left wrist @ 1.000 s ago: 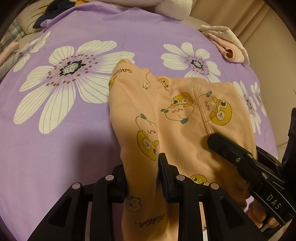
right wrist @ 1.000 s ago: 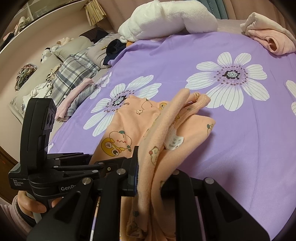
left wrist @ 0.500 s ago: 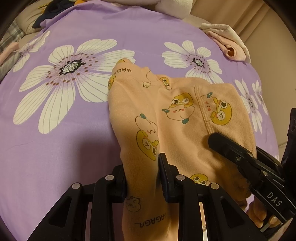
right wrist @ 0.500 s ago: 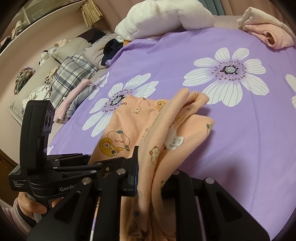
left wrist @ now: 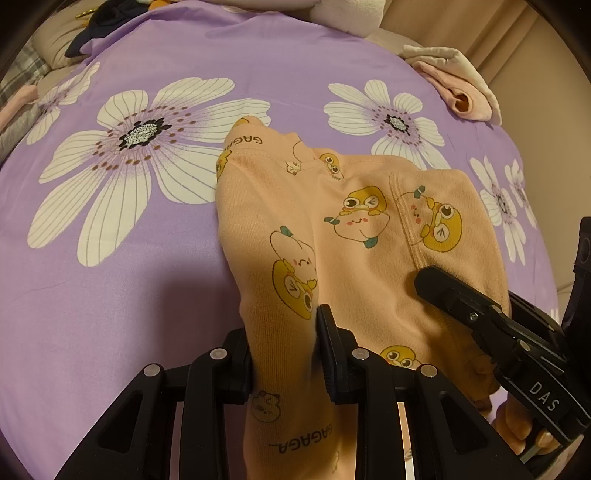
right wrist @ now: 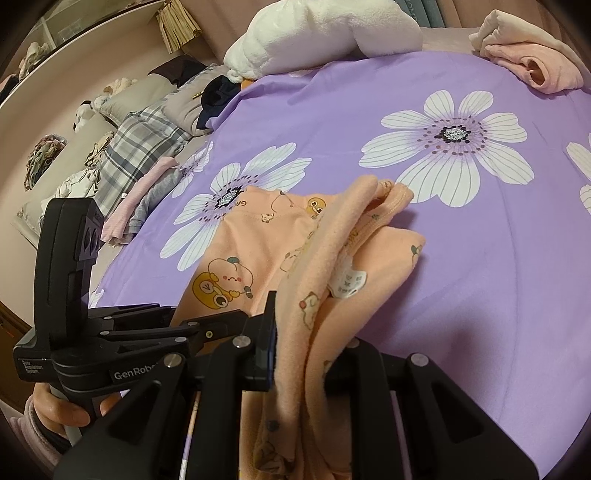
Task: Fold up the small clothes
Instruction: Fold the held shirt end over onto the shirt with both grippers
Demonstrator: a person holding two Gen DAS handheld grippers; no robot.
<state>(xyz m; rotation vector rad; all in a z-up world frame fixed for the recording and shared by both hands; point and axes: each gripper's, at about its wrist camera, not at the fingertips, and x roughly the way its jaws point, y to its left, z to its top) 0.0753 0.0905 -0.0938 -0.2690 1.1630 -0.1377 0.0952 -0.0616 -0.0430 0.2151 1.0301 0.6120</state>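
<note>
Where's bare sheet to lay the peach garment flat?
Free: purple sheet right of the peach garment, short of the pink folded clothes; also its left side. Crowded: the far-left edge with plaid fabric and the white plush.

The child's garment [left wrist: 369,236] lies on the bedsheet [left wrist: 110,295] between two printed flowers, its near end raised off the sheet. A folded garment [right wrist: 532,62] sits at the far right edge of the bed, a plush pillow [right wrist: 325,33] at the far side, and folded clothes [right wrist: 144,155] are along the left.
</note>
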